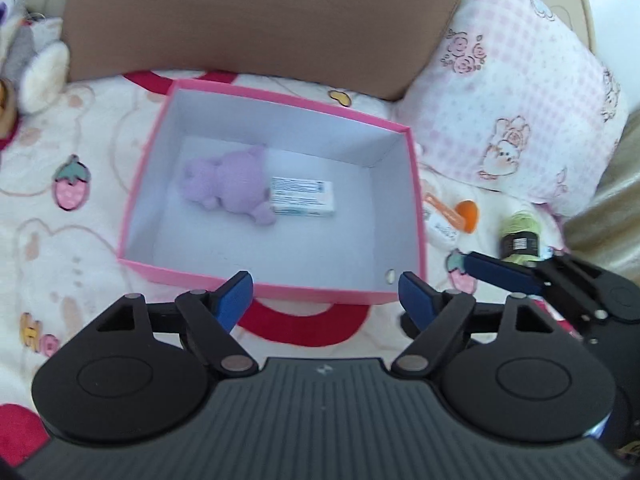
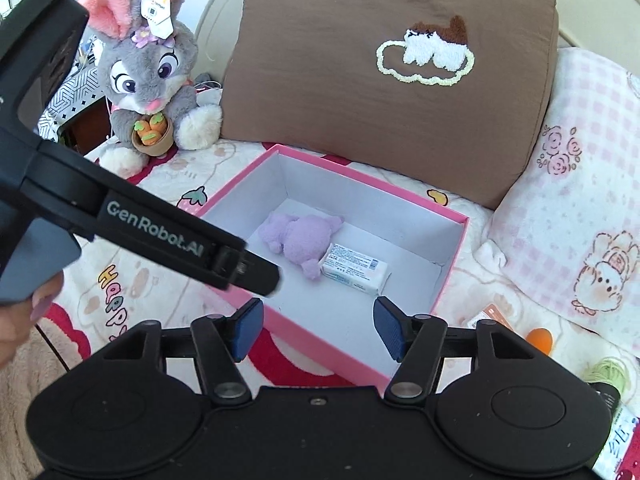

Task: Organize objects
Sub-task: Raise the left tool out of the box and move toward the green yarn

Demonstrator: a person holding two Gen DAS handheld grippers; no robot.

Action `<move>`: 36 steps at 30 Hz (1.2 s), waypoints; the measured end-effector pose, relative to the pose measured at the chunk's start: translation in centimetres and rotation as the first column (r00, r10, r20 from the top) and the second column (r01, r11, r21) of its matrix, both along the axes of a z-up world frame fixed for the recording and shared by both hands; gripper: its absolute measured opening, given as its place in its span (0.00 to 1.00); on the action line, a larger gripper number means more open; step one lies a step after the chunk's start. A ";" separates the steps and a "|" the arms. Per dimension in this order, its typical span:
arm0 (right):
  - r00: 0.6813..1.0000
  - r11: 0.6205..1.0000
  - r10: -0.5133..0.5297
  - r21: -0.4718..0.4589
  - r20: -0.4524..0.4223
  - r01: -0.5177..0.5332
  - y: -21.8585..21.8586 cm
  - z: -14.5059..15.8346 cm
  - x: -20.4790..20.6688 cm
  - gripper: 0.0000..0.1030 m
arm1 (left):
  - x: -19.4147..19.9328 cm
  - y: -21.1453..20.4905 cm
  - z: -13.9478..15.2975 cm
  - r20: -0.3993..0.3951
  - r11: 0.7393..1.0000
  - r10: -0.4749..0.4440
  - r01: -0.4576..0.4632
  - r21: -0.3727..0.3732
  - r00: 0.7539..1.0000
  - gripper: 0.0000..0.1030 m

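Pink box [image 1: 276,280] on the bed: purple plush [image 1: 232,180] and white carton [image 1: 303,195] stowed inside; orange item [image 1: 468,216] and yarn spool [image 1: 520,236] outstanding beside it; left gripper [image 1: 326,294], right gripper [image 2: 318,326] open, empty.

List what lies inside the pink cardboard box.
In the pink cardboard box: a lilac plush toy touching a white printed carton. Anything beneath them is hidden.

- Open cardboard box [image 1: 144,184], frame centre: pink outside, white inside.
- Soft plush toy [image 1: 232,180] inside: pale lilac.
- Small carton [image 1: 303,196]: white, blue print.
- Big pillow [image 2: 360,92], top: brown, white-and-cream embroidery.
- Bedspread [image 1: 80,240]: cream, strawberries, red shapes.
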State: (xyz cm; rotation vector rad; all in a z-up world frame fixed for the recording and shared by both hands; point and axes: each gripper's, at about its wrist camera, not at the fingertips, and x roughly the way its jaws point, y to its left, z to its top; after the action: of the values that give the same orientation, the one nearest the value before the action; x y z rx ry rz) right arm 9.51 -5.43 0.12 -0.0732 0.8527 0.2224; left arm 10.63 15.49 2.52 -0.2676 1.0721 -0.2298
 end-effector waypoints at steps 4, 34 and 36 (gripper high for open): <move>1.000 1.000 -0.005 0.028 -0.011 0.005 -0.1 0.6 -0.8 0.67 | -0.9 0.4 1.0 0.007 1.000 -0.005 0.005 0.024 1.000 0.77; 0.997 0.999 0.004 -0.049 -0.075 -0.007 -2.7 2.9 -10.2 0.88 | -10.9 -4.7 4.1 0.024 0.963 -0.233 0.227 0.147 0.972 0.82; 0.997 0.999 -0.003 -0.053 -0.080 -0.001 -3.2 2.7 -10.7 0.88 | -11.2 -5.2 3.6 0.011 0.958 -0.247 0.243 0.153 0.969 0.83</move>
State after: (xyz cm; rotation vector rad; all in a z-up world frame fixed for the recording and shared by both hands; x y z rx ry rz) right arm -1.17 -8.62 2.85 -0.1136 0.9383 0.2030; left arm -0.61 10.28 6.10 0.0057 1.0868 -0.3721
